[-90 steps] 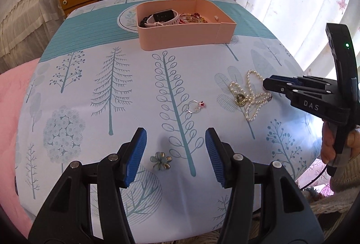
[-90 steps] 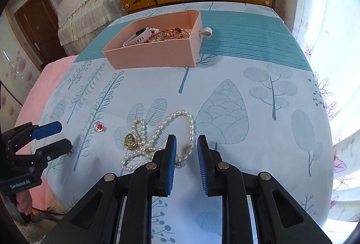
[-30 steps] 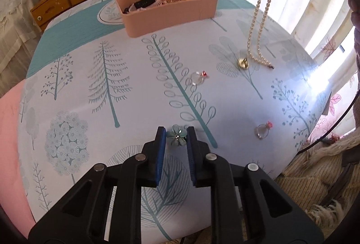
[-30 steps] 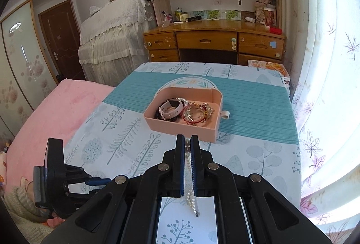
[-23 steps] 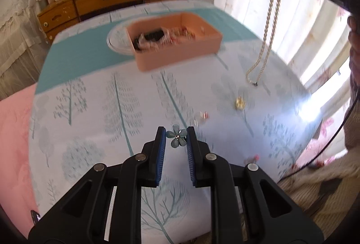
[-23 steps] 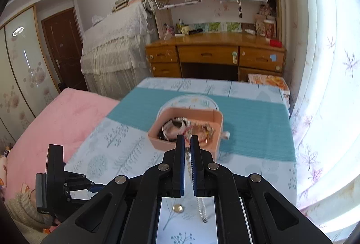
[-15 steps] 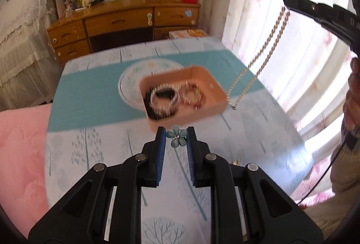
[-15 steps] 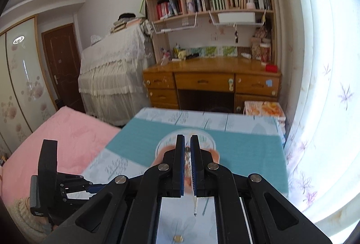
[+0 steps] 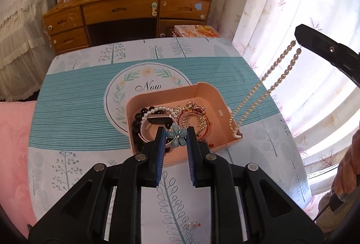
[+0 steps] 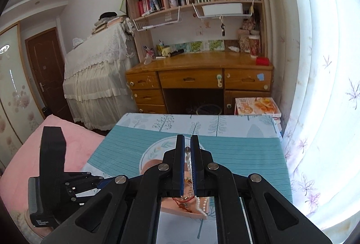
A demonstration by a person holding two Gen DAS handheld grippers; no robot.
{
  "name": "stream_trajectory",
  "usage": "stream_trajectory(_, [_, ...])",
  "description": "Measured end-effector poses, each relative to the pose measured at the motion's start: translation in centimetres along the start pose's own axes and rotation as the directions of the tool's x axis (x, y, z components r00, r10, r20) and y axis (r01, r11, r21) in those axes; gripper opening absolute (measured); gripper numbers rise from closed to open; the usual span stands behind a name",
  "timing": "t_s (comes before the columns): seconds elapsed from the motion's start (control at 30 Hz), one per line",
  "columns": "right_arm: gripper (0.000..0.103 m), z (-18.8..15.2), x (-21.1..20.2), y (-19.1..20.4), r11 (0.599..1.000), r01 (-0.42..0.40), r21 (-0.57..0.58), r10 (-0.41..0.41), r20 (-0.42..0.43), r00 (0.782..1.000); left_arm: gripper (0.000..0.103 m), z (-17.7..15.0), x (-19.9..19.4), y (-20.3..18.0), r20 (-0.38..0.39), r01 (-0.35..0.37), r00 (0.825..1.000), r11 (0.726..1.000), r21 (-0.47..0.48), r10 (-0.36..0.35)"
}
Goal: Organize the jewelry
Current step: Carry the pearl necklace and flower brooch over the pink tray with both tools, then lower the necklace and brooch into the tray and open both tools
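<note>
Pearl necklace (image 9: 265,88) clamped in my right gripper (image 10: 187,165), tail snagging pink box (image 9: 208,90) near-right corner wall; may spill outside. Left gripper (image 9: 174,144) pinching flower brooch (image 9: 177,134) above box; early release bounces out.

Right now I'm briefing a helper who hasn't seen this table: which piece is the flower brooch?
Find the pink tray on the tree-print tablecloth. Just in front of it, the left hand-held gripper pinches the flower brooch. It is the only pale teal, petal-shaped piece; the tray's jewelry is beads, bands and gold.
</note>
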State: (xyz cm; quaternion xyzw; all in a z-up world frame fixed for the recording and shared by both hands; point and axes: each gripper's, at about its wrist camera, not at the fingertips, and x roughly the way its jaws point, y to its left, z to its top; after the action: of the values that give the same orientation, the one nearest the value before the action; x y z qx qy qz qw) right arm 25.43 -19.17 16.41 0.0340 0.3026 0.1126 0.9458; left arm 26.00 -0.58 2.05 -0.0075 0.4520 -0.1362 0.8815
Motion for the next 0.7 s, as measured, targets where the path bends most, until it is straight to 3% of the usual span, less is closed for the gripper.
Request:
stream_trajectory(0.43, [0.005,-0.5,4.3,0.3,1.000,0.012,-0.010,-0.013,-0.037,0.999,0.016,0.3,3.8,1.1,-0.046,0.002,0.999,0.999,-0.048,-0.004])
stream_trajectory(0.7, [0.005,-2.7,8.9,0.5,1.000,0.022,-0.017,-0.024,-0.143,0.989,0.016,0.7,4.8,1.5,-0.056,0.017,0.998,0.996,-0.087,-0.022])
